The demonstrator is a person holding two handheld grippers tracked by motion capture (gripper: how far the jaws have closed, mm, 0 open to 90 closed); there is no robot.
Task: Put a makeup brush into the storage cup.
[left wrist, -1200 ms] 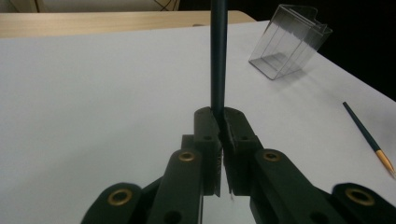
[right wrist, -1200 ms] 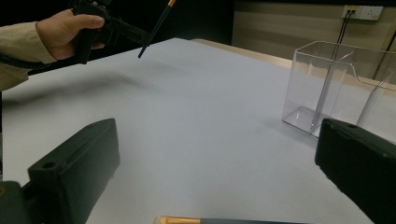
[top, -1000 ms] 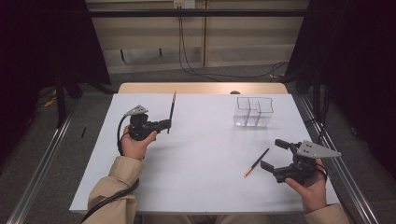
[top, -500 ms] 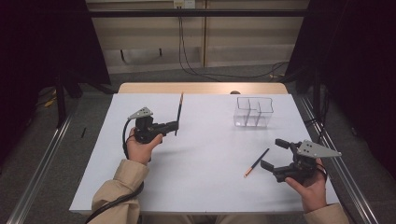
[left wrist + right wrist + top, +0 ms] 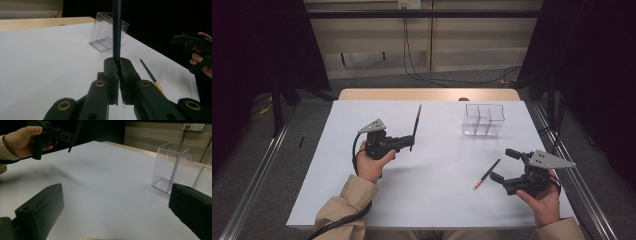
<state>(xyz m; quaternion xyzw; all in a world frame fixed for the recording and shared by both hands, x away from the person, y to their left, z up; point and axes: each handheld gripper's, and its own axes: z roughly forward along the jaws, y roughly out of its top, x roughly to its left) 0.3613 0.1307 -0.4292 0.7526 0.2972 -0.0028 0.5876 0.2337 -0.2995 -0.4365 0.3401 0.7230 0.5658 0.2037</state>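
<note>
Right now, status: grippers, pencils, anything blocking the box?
Left gripper shut on pencil, held upright. Right gripper open, second pencil lying just beside it. Box empty, path clear.

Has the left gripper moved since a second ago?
Yes. In the high view the left gripper, shut on the dark pencil, has shifted right, toward the clear organizer, which has stayed put.

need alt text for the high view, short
A person at a white table holds a gripper in each hand: the left gripper is shut on a dark pencil raised off the surface, and the right gripper is open beside a second pencil lying flat. A clear divided box stands farther back.
</note>
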